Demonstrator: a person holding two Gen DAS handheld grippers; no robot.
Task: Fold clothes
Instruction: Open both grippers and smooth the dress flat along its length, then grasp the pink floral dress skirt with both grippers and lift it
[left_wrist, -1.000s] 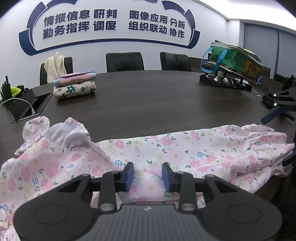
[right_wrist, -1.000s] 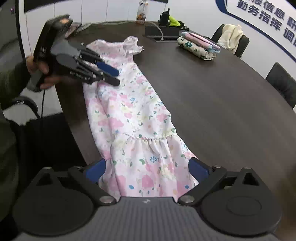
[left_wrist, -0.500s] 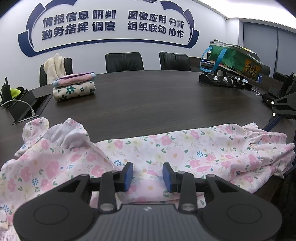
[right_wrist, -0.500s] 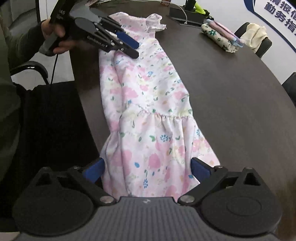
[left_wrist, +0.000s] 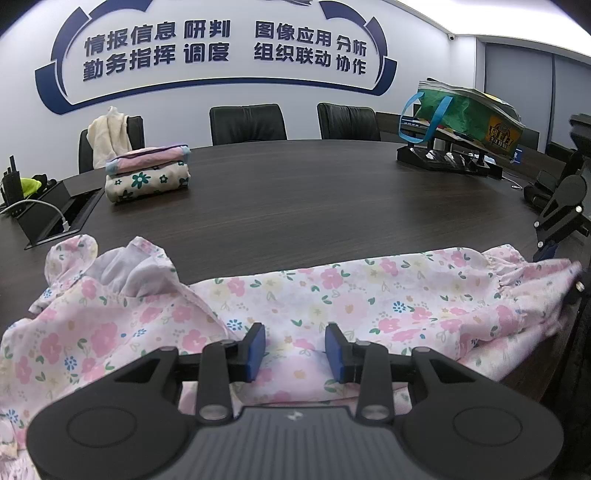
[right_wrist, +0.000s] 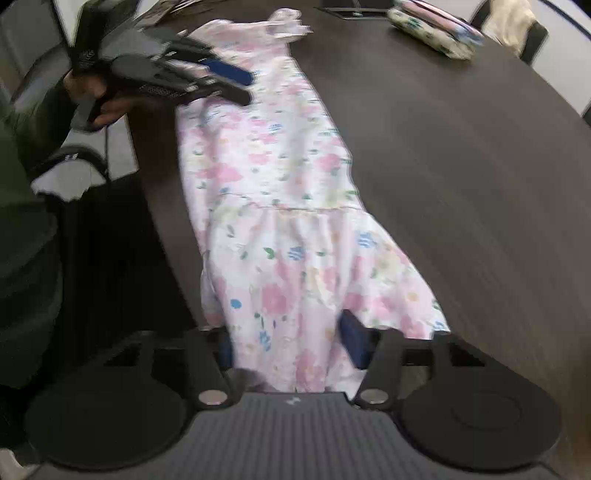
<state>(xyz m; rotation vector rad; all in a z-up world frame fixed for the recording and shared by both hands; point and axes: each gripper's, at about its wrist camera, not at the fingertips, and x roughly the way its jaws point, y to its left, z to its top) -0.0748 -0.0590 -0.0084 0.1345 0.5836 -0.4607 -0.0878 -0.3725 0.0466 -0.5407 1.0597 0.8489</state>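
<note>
A pink floral dress (left_wrist: 332, 295) lies lengthwise along the near edge of the dark table (left_wrist: 314, 206), collar and sleeves to the left, skirt to the right. My left gripper (left_wrist: 295, 349) hovers over its bodice, open, its blue pads apart with flat cloth showing below the gap. In the right wrist view the dress (right_wrist: 273, 177) runs away from me, with the left gripper (right_wrist: 236, 86) over its top end. My right gripper (right_wrist: 290, 347) points steeply down at the skirt hem. Its jaws are closing with the hem between them, and the picture is blurred.
A stack of folded clothes (left_wrist: 147, 173) sits at the far left of the table, seen too in the right wrist view (right_wrist: 436, 29). A green bag (left_wrist: 465, 110) stands on a rack at the far right. Black chairs (left_wrist: 247, 123) line the wall. A hand (right_wrist: 107, 107) holds the left gripper beyond the table edge.
My right gripper has tipped down and come closer to the skirt hem, and its jaws have narrowed around it. The left gripper has stayed put.
</note>
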